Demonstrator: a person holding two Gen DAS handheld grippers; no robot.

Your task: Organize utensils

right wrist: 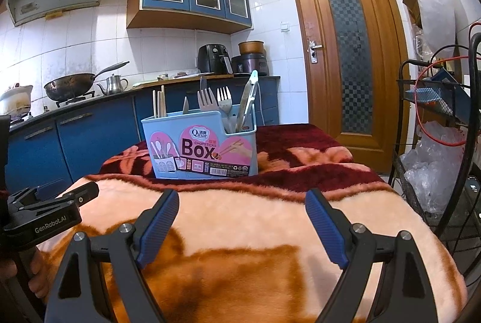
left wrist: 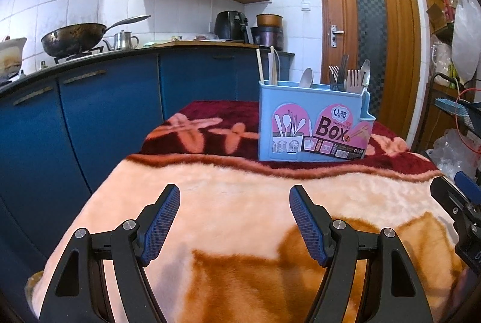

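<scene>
A light blue utensil box [left wrist: 315, 127] [right wrist: 201, 148] with a pink "Box" label stands upright on the far, dark red part of a plush blanket. Chopsticks [left wrist: 266, 67] [right wrist: 159, 102], a spoon [left wrist: 306, 78], forks [left wrist: 354, 81] [right wrist: 224, 99] and tongs [right wrist: 248, 99] stick up out of it. My left gripper [left wrist: 234, 196] hovers open over the peach part of the blanket, well short of the box, nothing between its fingers. My right gripper [right wrist: 242, 199] is open and empty too, equally short of the box. The left gripper's body [right wrist: 45, 211] shows at the right wrist view's left edge.
The blanket-covered table [left wrist: 240, 217] drops off at left toward blue kitchen cabinets [left wrist: 105, 112]. A wok [left wrist: 75, 37] and kettle sit on the stove. A wooden door [right wrist: 345, 46] stands behind. A black wire rack [right wrist: 436, 127] with plastic bags is close on the right.
</scene>
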